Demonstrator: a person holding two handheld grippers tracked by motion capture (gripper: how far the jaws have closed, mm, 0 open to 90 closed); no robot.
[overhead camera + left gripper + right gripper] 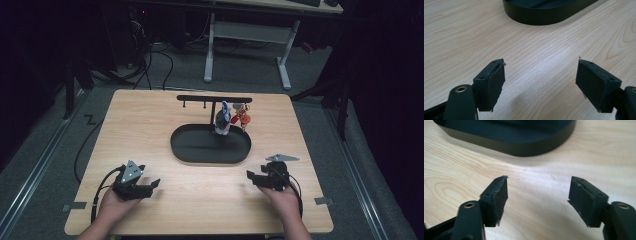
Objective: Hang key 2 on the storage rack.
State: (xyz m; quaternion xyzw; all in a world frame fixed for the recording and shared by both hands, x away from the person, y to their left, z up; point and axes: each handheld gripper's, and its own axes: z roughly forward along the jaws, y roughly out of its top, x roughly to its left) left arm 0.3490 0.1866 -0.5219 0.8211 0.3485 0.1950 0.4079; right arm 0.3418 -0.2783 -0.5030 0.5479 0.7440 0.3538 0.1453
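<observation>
Two small figures (231, 118), seemingly keychains, hung over the black oval tray (185, 150); nearer the person than the tray, left gripper (148, 188) and right gripper (254, 178) gaped wide, empty.

One camera looking down from above, two riding low on the grippers.
The high view is looking forward and down over the whole wooden table (150, 125). Each gripper view is sitting close above the tabletop, facing along its own jaws toward the black oval tray (536, 18). All three are sharing that tray's near wall and the wood before it.
</observation>
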